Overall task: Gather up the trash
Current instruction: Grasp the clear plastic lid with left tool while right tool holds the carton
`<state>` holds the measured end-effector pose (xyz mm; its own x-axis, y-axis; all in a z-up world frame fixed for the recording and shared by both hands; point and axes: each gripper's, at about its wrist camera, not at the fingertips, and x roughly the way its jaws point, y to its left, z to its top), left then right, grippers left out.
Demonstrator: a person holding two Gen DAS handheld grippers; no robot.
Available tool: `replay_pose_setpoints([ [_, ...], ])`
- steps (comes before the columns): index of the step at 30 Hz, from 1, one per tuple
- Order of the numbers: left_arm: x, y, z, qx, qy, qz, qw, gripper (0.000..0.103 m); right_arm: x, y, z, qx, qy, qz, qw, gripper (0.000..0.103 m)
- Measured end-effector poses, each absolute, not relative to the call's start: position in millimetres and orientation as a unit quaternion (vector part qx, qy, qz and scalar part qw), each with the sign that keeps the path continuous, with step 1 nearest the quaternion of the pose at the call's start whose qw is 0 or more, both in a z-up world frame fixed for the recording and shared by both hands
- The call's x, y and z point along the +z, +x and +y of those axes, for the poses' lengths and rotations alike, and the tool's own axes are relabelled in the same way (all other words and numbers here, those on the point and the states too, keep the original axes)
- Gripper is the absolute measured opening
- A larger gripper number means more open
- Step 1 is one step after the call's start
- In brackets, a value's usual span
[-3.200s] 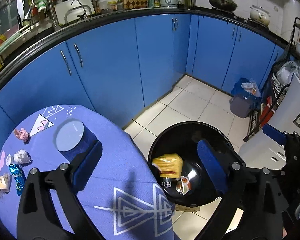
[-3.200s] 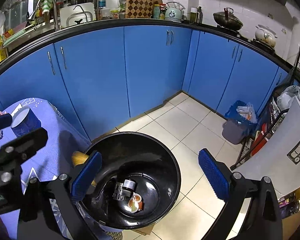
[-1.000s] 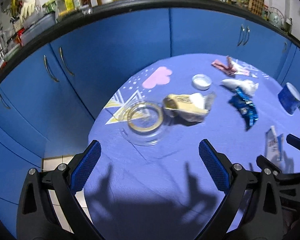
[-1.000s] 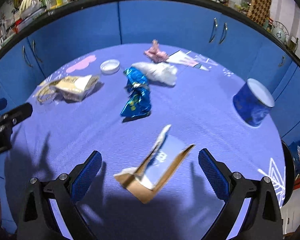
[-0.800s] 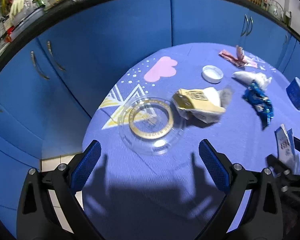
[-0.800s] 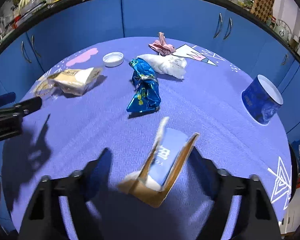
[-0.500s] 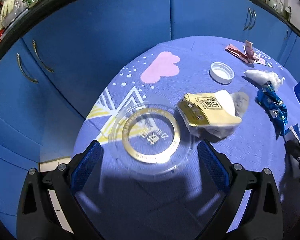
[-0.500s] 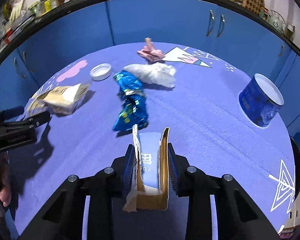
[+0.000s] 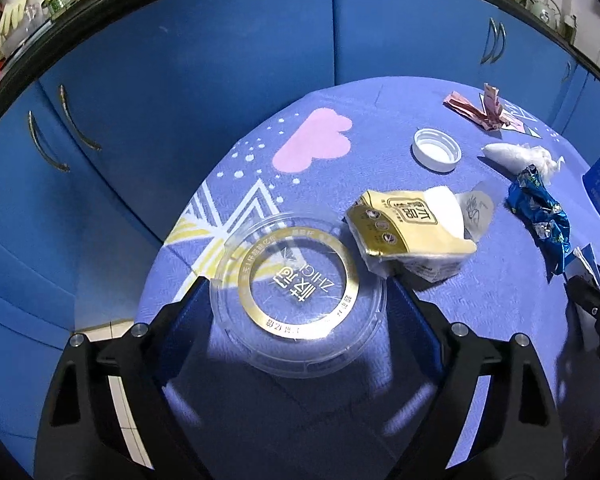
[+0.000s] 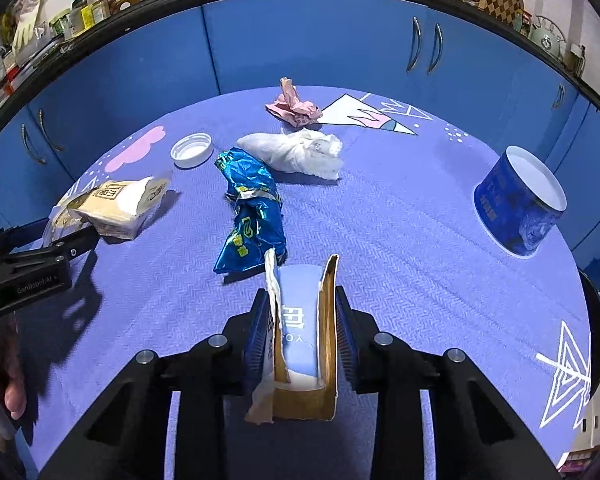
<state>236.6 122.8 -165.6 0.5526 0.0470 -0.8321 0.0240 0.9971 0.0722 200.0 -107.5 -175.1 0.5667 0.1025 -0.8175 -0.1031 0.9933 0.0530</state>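
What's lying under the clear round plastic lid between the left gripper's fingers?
Through the clear round plastic lid only the purple patterned tablecloth and its yellow-white triangle print show. The gold ring hides a thin band; the left gripper straddles it.

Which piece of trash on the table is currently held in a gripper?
The torn cardboard carton, pinched by the right gripper. The blue foil wrapper and the rest lie loose.

The clear plastic lid (image 9: 298,298) near the tablecloth's left edge bears "ZHIGI", printed inverted. The left gripper (image 10: 40,268) housing reads "GenRobot.AI".
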Motion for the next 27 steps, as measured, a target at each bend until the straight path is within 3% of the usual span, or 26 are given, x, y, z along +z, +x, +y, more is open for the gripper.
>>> replay_pose_setpoints([
  [13,-138,195,104,-0.001,0.056,0.455,0.889,0.087,-148,172,-101,0.097,-0.011,0.447,0.889,0.032],
  [27,-85,151,20,-0.057,0.112,0.401,0.908,0.087,-90,117,-125,0.139,-0.08,0.376,0.913,0.032],
])
